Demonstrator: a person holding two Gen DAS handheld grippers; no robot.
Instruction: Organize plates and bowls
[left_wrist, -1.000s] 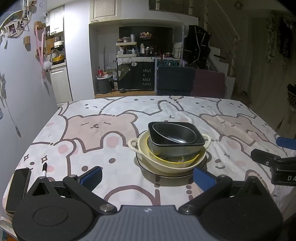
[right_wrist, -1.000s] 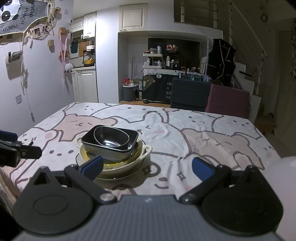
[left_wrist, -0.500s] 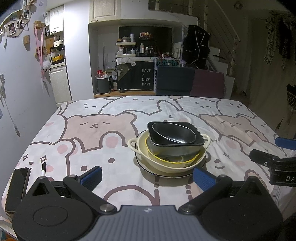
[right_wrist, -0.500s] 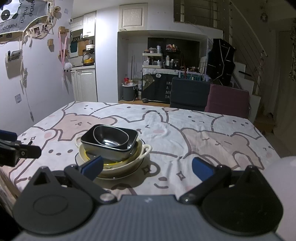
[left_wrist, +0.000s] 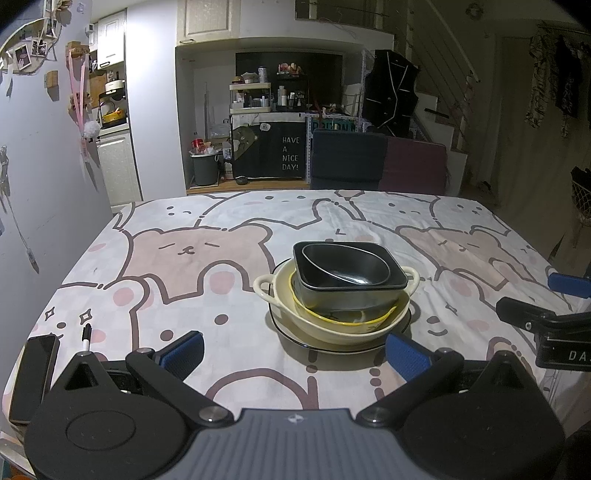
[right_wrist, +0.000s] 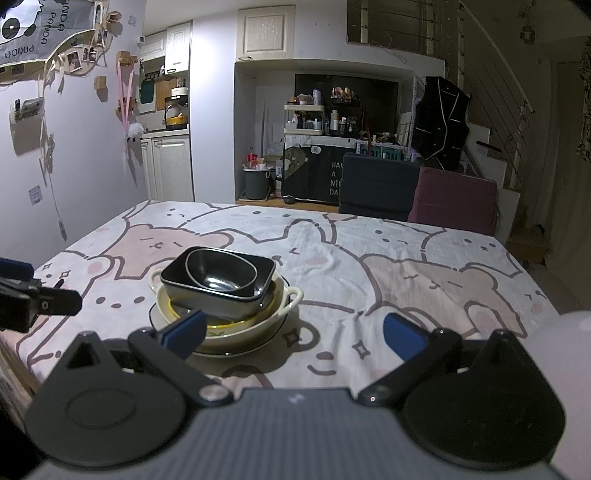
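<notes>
One stack of dishes stands on the bear-print tablecloth. A black-rimmed plate (left_wrist: 325, 345) is at the bottom, then a cream two-handled bowl (left_wrist: 280, 306), a yellow-rimmed bowl (left_wrist: 347, 320), a black rectangular dish (left_wrist: 354, 293) and a small black oval bowl (left_wrist: 347, 264) on top. My left gripper (left_wrist: 293, 352) is open just short of the stack's near edge, holding nothing. My right gripper (right_wrist: 293, 332) is open too, its left fingertip (right_wrist: 184, 328) overlapping the stack's front in that view, where the same stack (right_wrist: 221, 280) sits left of centre.
A dark phone (left_wrist: 33, 373) and a black marker (left_wrist: 86, 334) lie at the table's near left corner. Two chair backs, one dark (left_wrist: 347, 162) and one maroon (left_wrist: 413, 166), stand at the far edge. A wall (left_wrist: 44, 192) runs close along the left side.
Both grippers stay open and almost still. The views shifted only slightly, with the stack a touch nearer in the right wrist view.
</notes>
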